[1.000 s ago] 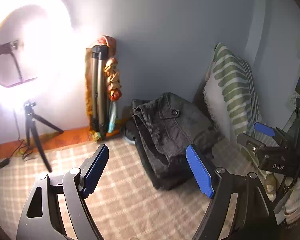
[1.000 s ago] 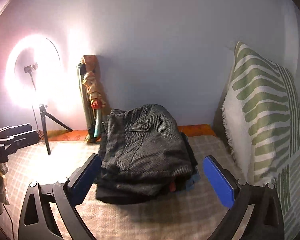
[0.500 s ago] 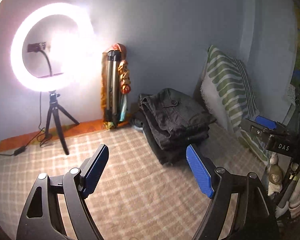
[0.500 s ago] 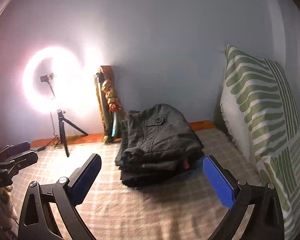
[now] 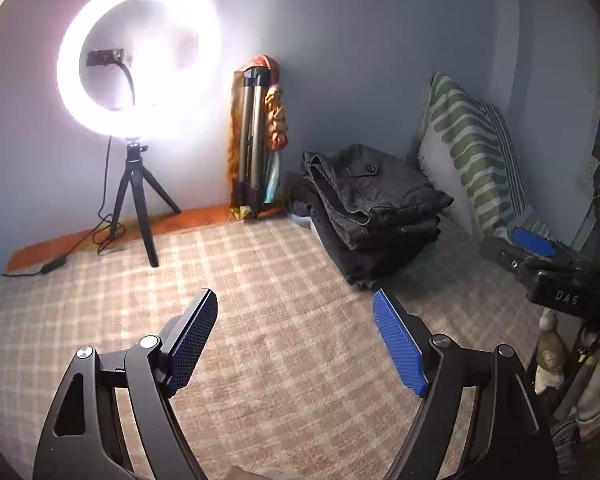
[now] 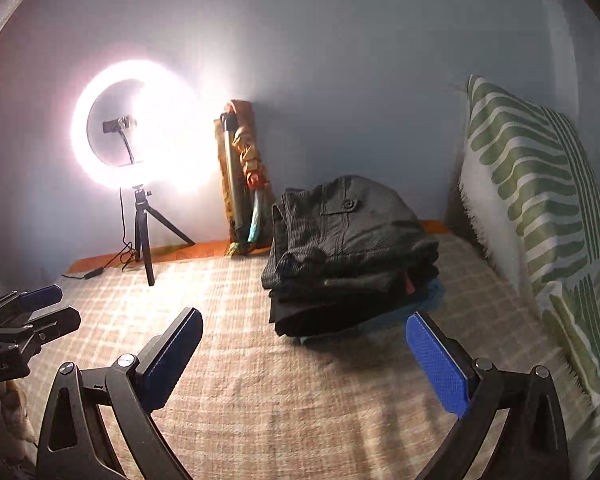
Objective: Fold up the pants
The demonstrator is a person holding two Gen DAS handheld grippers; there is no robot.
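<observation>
A pair of dark grey folded pants [image 5: 370, 192] [image 6: 348, 228] tops a stack of folded clothes at the back of the checked bedspread [image 5: 280, 320] [image 6: 300, 380], near the wall. My left gripper [image 5: 294, 308] hangs open over bare bedspread, well short of the stack and to its left, with nothing between its blue pads. My right gripper [image 6: 302, 324] is open too, nothing in it, a little in front of the stack. The right gripper also shows at the right edge of the left wrist view [image 5: 540, 252], and the left one at the left edge of the right wrist view [image 6: 24, 312].
A lit ring light [image 5: 138, 56] [image 6: 134, 124] on a small tripod stands at the back left, its cable [image 5: 56, 262] trailing on the bed. A folded tripod wrapped in cloth [image 5: 256, 140] [image 6: 242, 176] leans on the wall. A green striped pillow [image 5: 472, 152] [image 6: 536, 184] stands at right.
Both grippers have drawn back from the stack, which now looks smaller and farther off. More bedspread lies in front of them. The jaws stayed open.
</observation>
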